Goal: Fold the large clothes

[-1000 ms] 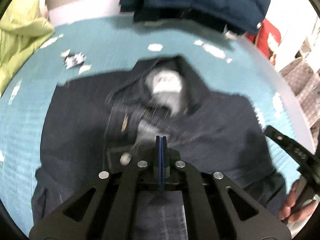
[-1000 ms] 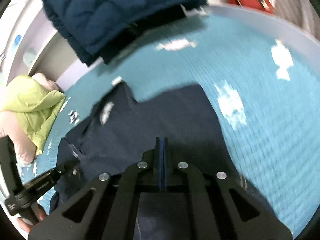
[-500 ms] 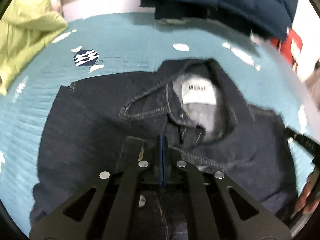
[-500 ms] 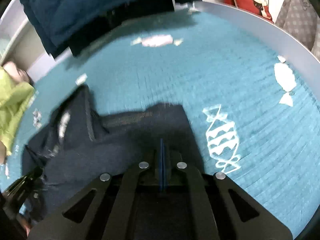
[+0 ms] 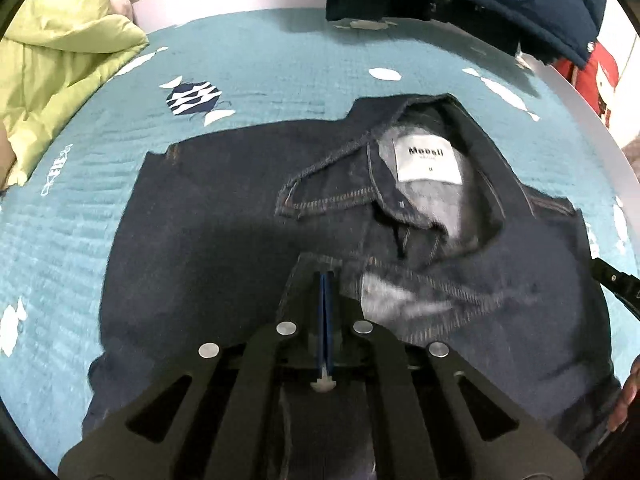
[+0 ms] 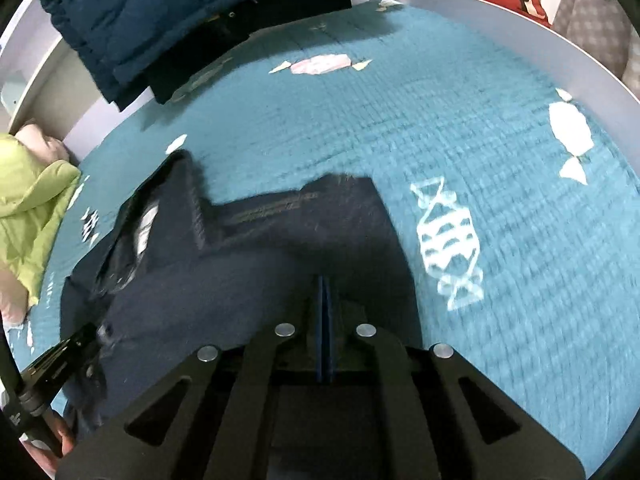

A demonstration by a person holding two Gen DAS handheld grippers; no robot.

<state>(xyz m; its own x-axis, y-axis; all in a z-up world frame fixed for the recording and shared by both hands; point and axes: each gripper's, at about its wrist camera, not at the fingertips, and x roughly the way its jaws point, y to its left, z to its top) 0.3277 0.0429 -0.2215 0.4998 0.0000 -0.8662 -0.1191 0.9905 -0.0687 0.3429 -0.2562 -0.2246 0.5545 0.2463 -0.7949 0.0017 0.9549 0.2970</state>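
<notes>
A: Left wrist view first. Dark denim jacket (image 5: 208,216) spread on the teal bedspread (image 5: 280,60), collar now opened toward the far edge, white neck label (image 5: 428,160) sharp and readable where a second back only a blur.
B: Left gripper (image 5: 325,300)?
A: Jaws pressed together, a flap of denim apparently pinched between the blue pads, lowered onto the jacket's middle. Closer to the cloth than a moment ago, and steadier.
B: Meaning for the fold?
A: Probably the bottom half brought up over the body; hem edge now lying just short of the collar.

A: Right wrist view next. Same jacket (image 6: 240,272), one squared corner flat on the bedspread (image 6: 440,120), beside the white candy print (image 6: 448,240).
B: Right gripper (image 6: 323,300)?
A: Closed too, denim seemingly caught at the tips, though hard to confirm in the shadow. Nearer the mattress than half a second back, candy print now larger alongside.
B: Next?
A: Likely release of both corners, then smoothing. Risk: collar bunched under the folded layer.
</notes>
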